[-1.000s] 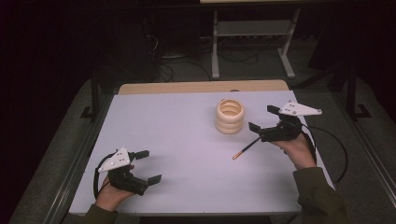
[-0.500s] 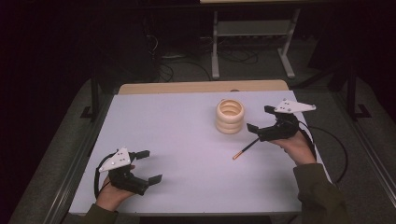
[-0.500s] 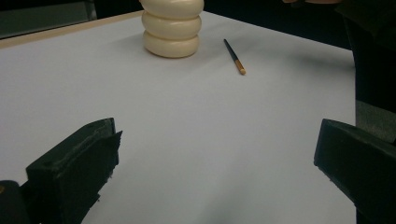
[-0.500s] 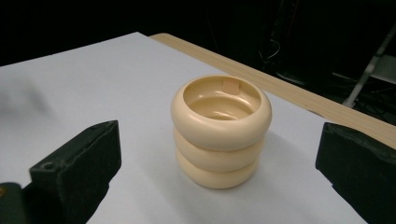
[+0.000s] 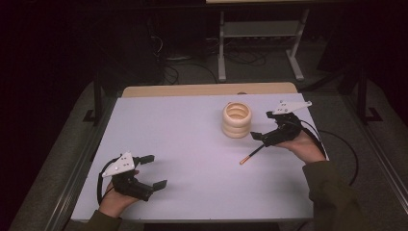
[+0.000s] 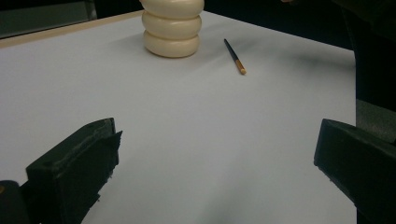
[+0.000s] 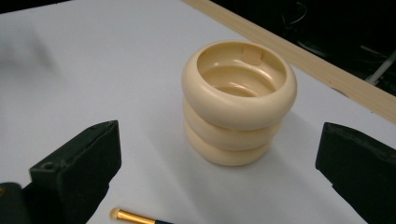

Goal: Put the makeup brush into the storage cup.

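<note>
Landmark: cream ringed holder (image 5: 236,120), upright, open top, far-right part of the white table (image 5: 192,144).
Brush: thin dark handle w/ gold ferrule (image 5: 251,155), flat on table, near holder on the person's side & a bit right; not touching it.
Long axis: diagonal; ferrule end toward person, handle end runs up under the R jaws.
R gripper (image 5: 267,136): just right of holder, jaws spread wide, holding nothing; holder sits betw its jaws in right gripper view (image 7: 239,116), brush tip at bottom edge (image 7: 133,216).
L gripper (image 5: 153,171): well apart from holder, near-left corner, jaws released, empty.
Nearer hand: R, by far.
Likely next (guess): R drops onto handle, closing across its axis.
</note>
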